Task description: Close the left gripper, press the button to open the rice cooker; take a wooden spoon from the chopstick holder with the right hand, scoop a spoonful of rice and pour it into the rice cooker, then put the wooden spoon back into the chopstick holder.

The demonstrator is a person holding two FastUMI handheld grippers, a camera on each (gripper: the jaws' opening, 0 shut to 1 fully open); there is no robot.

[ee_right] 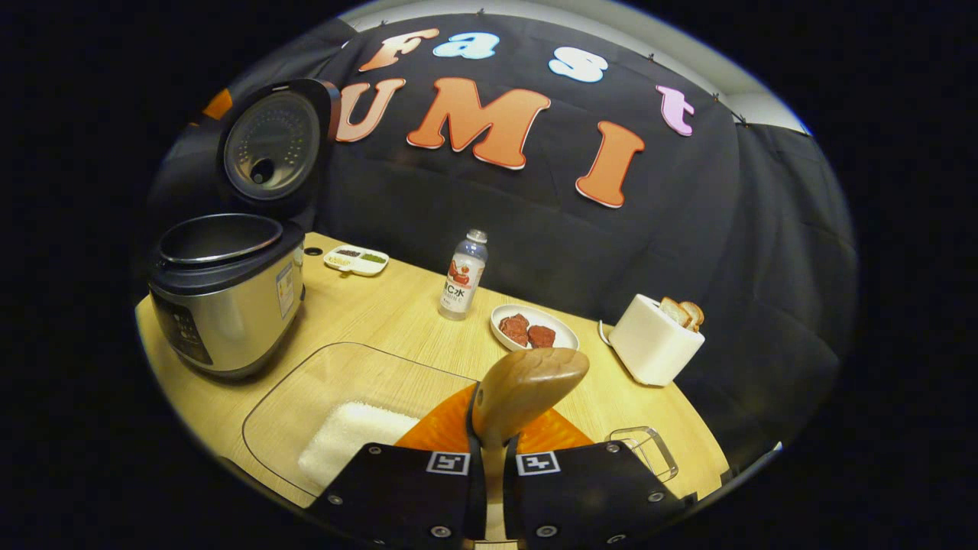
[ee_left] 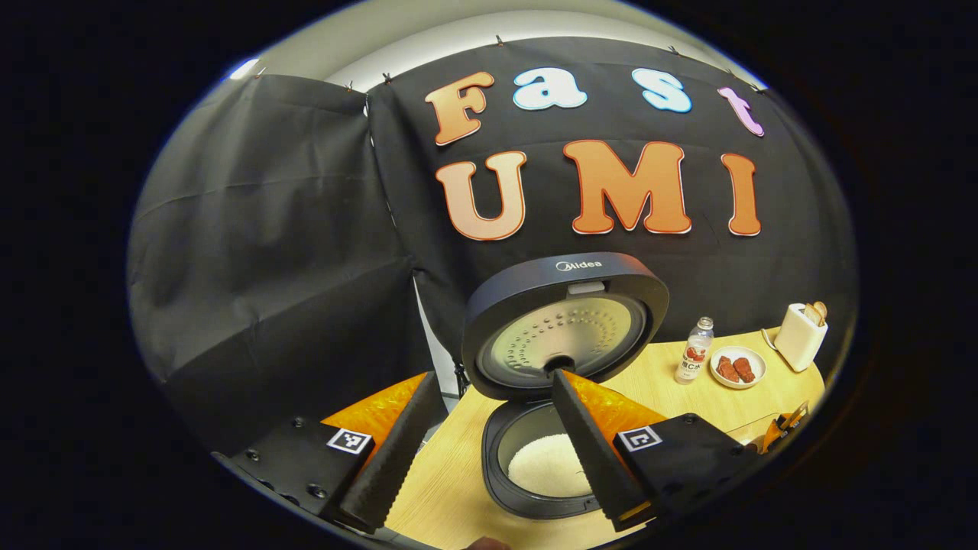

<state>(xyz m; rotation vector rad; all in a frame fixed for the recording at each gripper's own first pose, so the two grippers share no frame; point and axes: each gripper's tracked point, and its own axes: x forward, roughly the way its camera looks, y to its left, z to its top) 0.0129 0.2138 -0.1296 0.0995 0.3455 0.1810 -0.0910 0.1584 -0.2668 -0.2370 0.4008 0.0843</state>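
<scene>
Currently, the rice cooker [ee_right: 225, 302] stands near the table [ee_right: 397, 313] edge at 9 o'clock in the right gripper view, its lid [ee_right: 271, 145] raised upright against the booth wall. Open tabletop runs from the cooker toward 3 o'clock, as far as the toaster [ee_right: 655, 340].

Left gripper [ee_left: 489, 451]: fingers spread wide, nothing held. It hovers above the open cooker pot, in which a layer of white rice [ee_left: 546, 464] is visible between the fingers.

Right gripper [ee_right: 489, 458]: fingers drawn close together on the handle of the wooden spoon [ee_right: 527, 389]. The spoon bowl points up and forward, toward 12 o'clock of the fingers.

Item count, right gripper view:
- One rice cooker.
- One clear rectangular container [ee_right: 336, 405], at 9 o'clock of the right gripper, holding a patch of white rice [ee_right: 355, 439] in its near part.
- One bottle [ee_right: 464, 276], upright, at table centre.
- One round plate [ee_right: 561, 328] carrying two reddish-brown pieces, just beside the bottle at its 4 o'clock.
- One toaster with two bread slices standing in its slot.
- One small divided tray [ee_right: 356, 260] behind the cooker, near the wall, with dark and green contents in separate compartments.
- One small clear holder [ee_right: 646, 451] near the front table edge, at 3 o'clock of the right gripper; contents cannot be told.
</scene>
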